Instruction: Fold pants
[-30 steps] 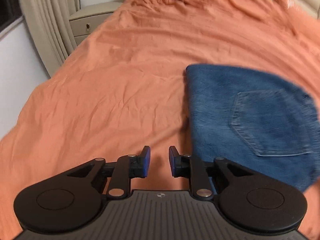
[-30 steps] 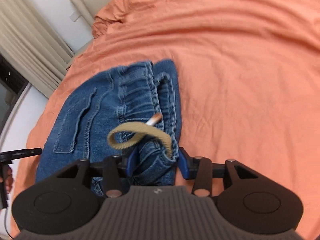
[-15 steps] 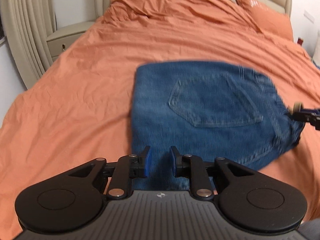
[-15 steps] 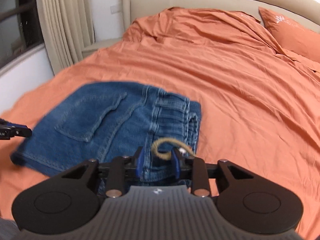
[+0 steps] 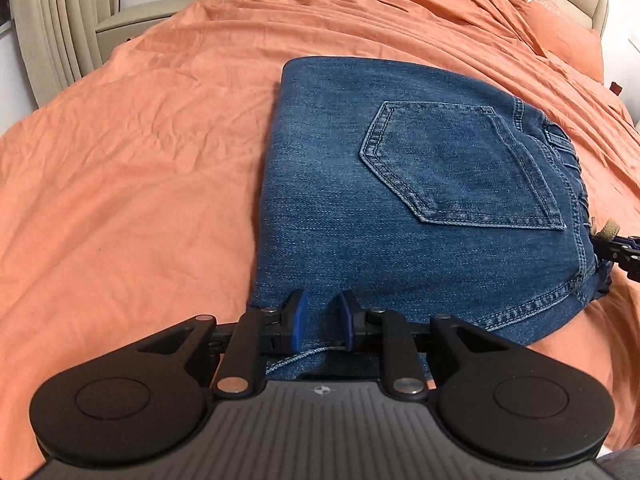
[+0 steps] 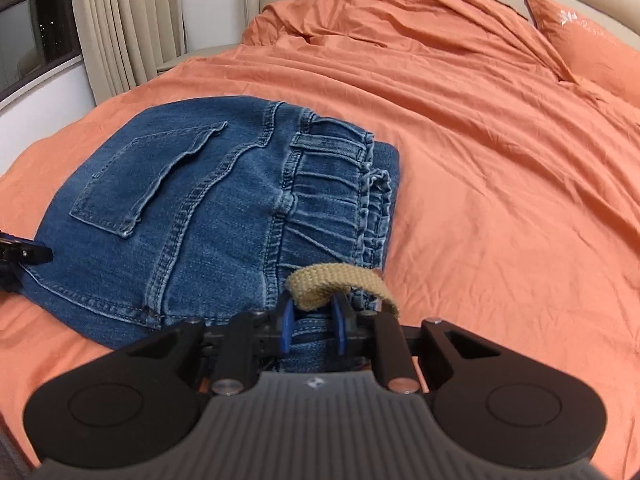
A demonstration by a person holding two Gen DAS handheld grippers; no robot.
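Denim pants (image 5: pixel 360 208) lie folded on orange bedding (image 5: pixel 140 168), both grippers' fingers (image 5: pixel 298 316) (image 6: pixel 285 320) clamping their near edge.

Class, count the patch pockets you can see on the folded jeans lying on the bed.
1: a back pocket on the top face of the folded jeans, near the waistband. Others may be hidden inside the fold.

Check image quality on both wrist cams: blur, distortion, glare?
Left wrist: sharp on the folded blue denim pants; fisheye bends the orange bedsheet; no glare. Right wrist: pants crisp, sheet's right side soft, dark night window top left, even indoor light.
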